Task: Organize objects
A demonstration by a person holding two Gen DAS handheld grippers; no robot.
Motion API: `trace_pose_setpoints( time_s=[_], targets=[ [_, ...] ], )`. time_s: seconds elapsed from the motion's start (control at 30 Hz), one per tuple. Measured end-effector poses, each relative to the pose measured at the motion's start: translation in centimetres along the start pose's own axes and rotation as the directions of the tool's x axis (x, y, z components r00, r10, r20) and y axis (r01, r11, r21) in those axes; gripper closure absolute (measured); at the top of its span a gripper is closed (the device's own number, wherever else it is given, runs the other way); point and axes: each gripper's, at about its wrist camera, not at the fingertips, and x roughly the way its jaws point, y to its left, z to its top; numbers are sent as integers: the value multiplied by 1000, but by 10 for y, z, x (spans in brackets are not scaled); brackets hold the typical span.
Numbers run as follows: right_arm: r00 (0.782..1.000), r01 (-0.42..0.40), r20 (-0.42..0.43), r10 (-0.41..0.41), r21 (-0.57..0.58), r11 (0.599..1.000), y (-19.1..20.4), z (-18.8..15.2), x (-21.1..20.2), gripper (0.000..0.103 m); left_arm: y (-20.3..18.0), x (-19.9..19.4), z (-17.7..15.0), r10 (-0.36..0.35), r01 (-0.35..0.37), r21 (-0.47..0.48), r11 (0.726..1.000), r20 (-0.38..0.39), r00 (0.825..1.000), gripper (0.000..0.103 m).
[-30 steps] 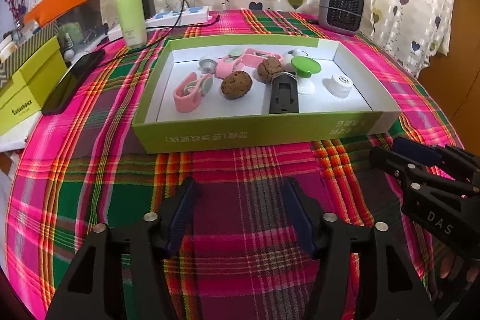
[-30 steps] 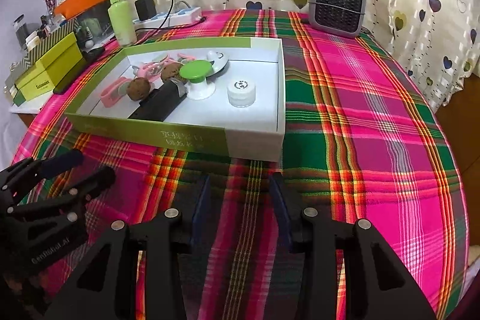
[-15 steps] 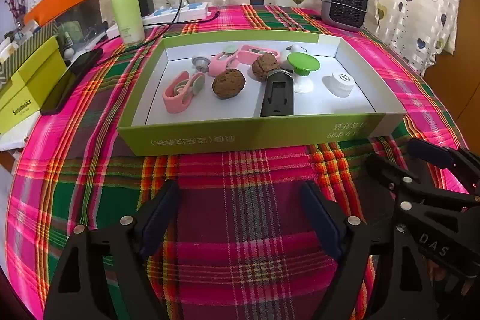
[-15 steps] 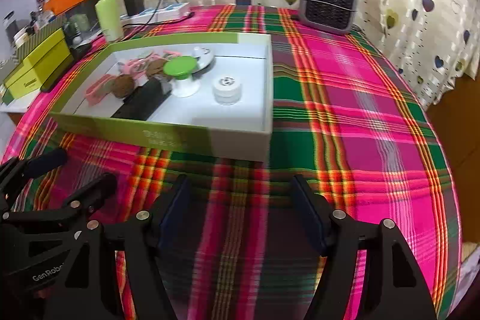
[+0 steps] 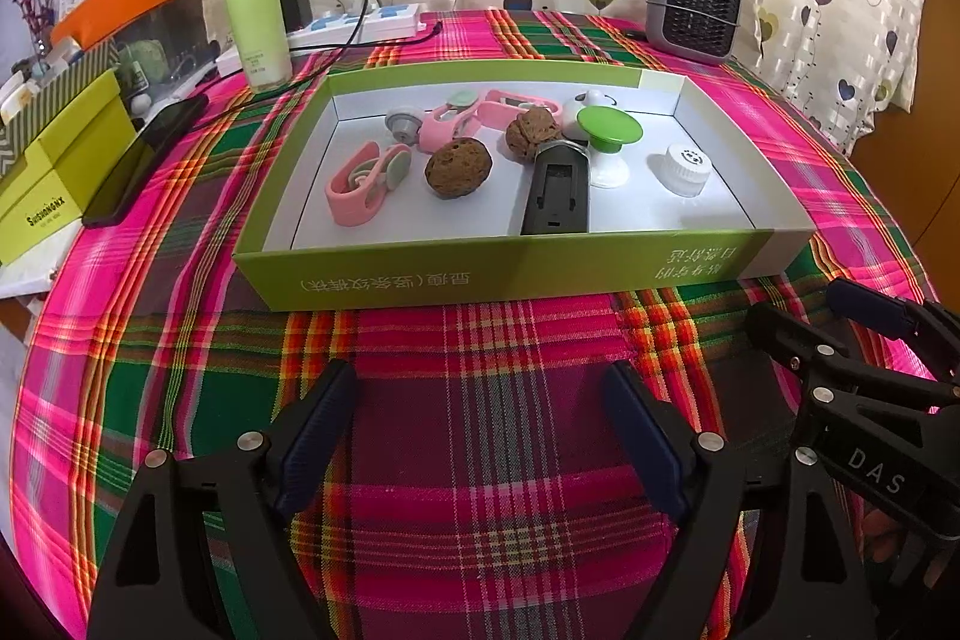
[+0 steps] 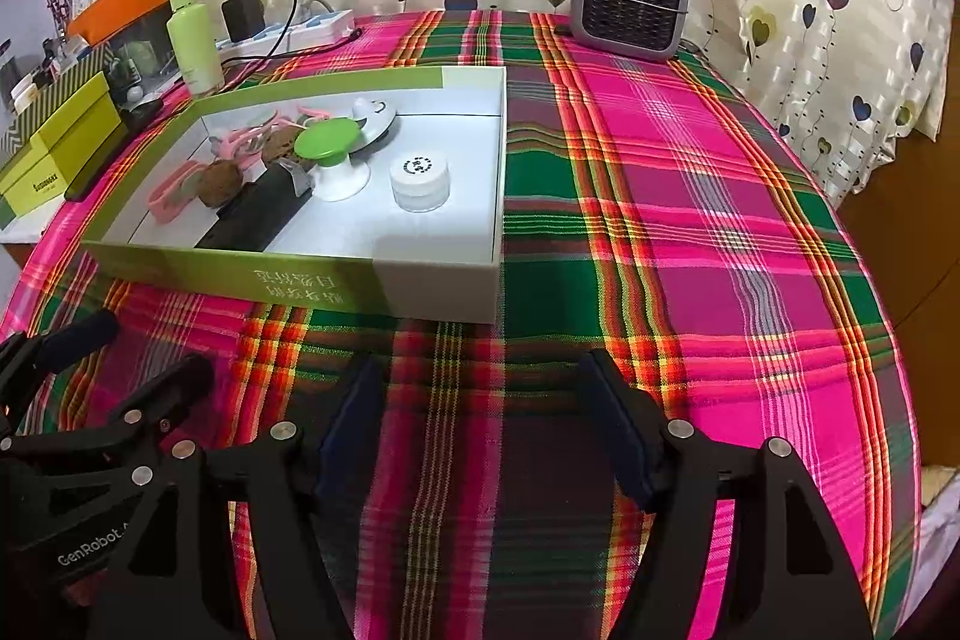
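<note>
Hovering left gripper (image 5: 480, 400) spread, near box (image 5: 516, 274) edge

"DAS" on right gripper (image 5: 864, 334); "GenRobot" on left gripper (image 6: 120, 346).

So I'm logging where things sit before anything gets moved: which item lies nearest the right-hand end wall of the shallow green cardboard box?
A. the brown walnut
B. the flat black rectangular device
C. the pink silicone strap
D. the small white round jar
D: the small white round jar sits closest to the right end wall of the shallow green cardboard box, beyond the other items.
</note>
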Motion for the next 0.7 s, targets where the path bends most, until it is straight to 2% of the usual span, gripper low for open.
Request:
trace_pose_setpoints(
  time_s=[0.7],
  targets=[
    [1000, 0, 0, 0, 0, 1000, 0, 0, 0, 32, 0, 0, 0, 0, 0, 0, 1000, 0, 1000, 19]
  ],
)
